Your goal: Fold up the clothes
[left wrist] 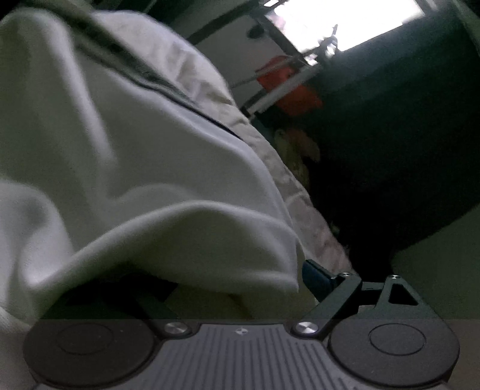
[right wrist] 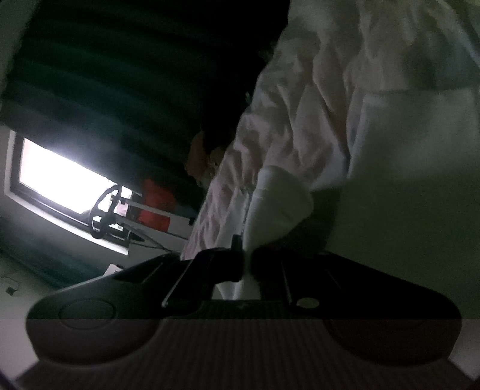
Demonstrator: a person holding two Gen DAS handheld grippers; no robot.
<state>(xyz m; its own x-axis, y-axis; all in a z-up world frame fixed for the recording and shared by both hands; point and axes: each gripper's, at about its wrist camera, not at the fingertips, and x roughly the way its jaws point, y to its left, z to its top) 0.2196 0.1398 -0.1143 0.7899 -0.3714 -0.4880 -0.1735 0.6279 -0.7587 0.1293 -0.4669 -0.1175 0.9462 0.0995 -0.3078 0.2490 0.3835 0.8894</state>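
Note:
A white garment [left wrist: 135,180] fills the left wrist view and drapes in a thick fold over my left gripper [left wrist: 237,285]. Its right finger [left wrist: 318,279] shows dark beside the fold, far from the middle; the left finger is hidden under the cloth. The jaws stand apart with the hem hanging between them. In the right wrist view the same white garment [right wrist: 405,195] covers the right side. My right gripper [right wrist: 246,252] is shut on a bunched edge of it [right wrist: 279,204], which rises out from between the two dark fingers.
The clothes lie on a pale patterned bedsheet [left wrist: 303,195] [right wrist: 270,135]. Beyond the bed's edge the room is dark, with a bright window [right wrist: 60,174] [left wrist: 345,21], a dark curtain [right wrist: 120,75], and a metal rack carrying something red [left wrist: 288,90] [right wrist: 153,201].

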